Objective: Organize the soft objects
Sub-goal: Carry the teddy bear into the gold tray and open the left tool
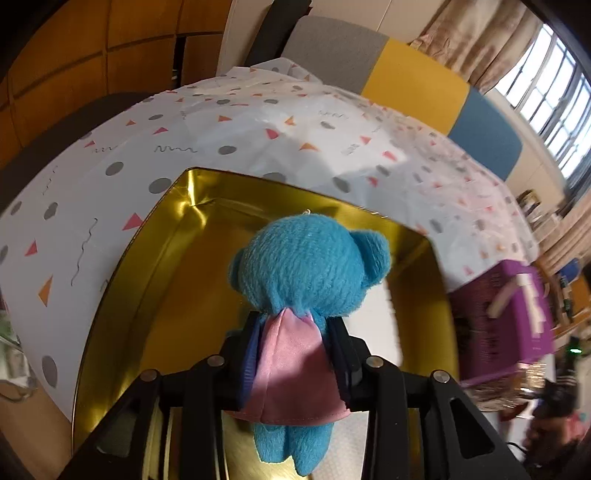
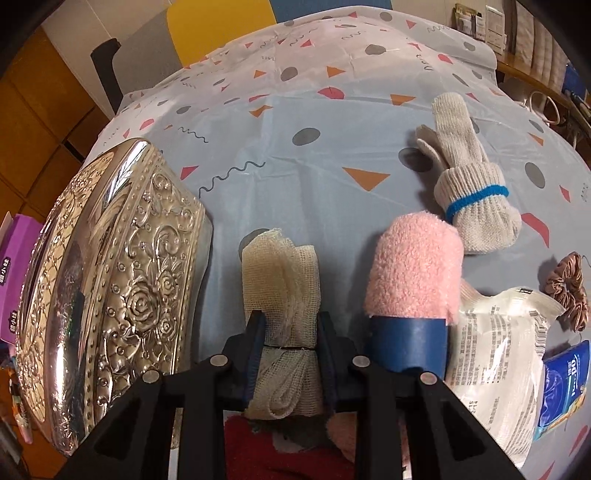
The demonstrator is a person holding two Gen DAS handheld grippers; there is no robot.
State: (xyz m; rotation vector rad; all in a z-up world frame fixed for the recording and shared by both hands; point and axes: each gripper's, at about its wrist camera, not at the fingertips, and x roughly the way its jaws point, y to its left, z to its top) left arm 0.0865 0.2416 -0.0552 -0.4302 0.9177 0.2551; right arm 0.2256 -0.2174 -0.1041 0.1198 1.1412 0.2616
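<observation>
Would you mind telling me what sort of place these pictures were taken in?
Probably a lived-in room at home: a table under a patterned tablecloth, curtains beside a window, and cluttered shelves along the wall.

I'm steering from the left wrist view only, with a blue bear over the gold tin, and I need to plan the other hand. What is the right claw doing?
Observer: The right claw is shut on a cream mesh cloth roll.
Operator: What is next to it?
Observer: An embossed silver lid lies just to its left in that picture.
Operator: Are any soft things not yet put away?
Observer: Yes. A pink fluffy roll, a knitted glove bundle with a blue band and a brown scrunchie lie on the tablecloth to its right.
</observation>
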